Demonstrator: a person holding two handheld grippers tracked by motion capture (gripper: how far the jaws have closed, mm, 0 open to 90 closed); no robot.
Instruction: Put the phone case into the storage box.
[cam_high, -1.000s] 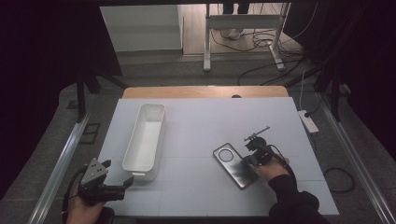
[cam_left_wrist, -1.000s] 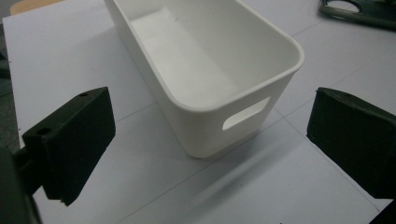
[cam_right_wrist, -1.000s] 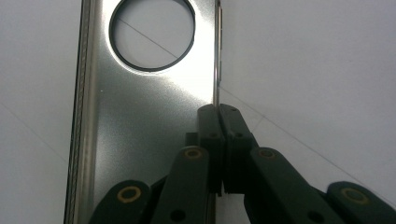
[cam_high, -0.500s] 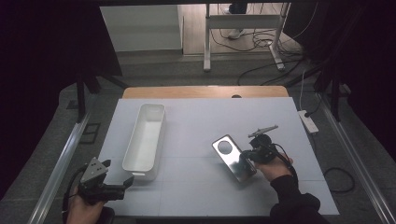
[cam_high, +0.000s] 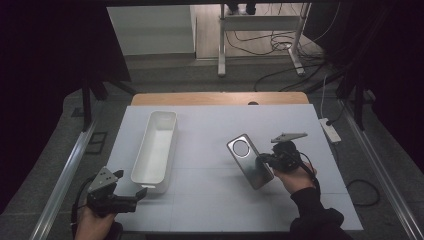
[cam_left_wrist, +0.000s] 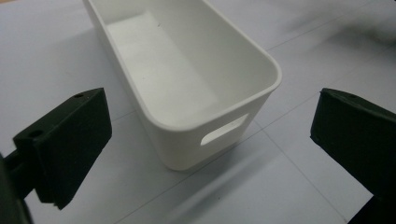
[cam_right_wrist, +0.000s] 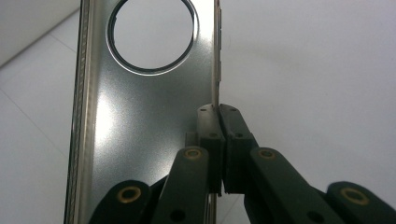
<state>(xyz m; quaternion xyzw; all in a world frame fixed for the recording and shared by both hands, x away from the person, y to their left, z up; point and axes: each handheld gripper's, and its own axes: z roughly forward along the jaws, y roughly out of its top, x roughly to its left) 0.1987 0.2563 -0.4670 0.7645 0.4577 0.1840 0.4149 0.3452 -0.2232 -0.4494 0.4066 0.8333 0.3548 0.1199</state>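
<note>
A flat silver metal plate (cam_high: 248, 160) with a round hole near its far end is held tilted above the white table, right of centre. My right gripper (cam_high: 265, 160) is shut on its right edge; in the right gripper view the jaws pinch the rim of the plate (cam_right_wrist: 140, 112) at my right gripper (cam_right_wrist: 218, 122). A long white plastic bin (cam_high: 156, 149) stands empty on the table's left half. My left gripper (cam_high: 136, 194) stands open just in front of the bin's near end. In the left gripper view my left gripper (cam_left_wrist: 210, 140) has the handled end of the bin (cam_left_wrist: 187, 84) between its wide jaws, apart from it.
The white table (cam_high: 210, 210) ends at a wooden strip (cam_high: 220, 98) at the back. A power strip (cam_high: 330, 130) lies off the table's right edge. Metal rails (cam_high: 65, 180) run along both sides, and a stand with cables (cam_high: 260, 30) sits on the floor beyond.
My right gripper has lifted the silver plate off the table and tipped it up, carrying it slightly left and away. The left gripper has stayed near the bin's front end.
</note>
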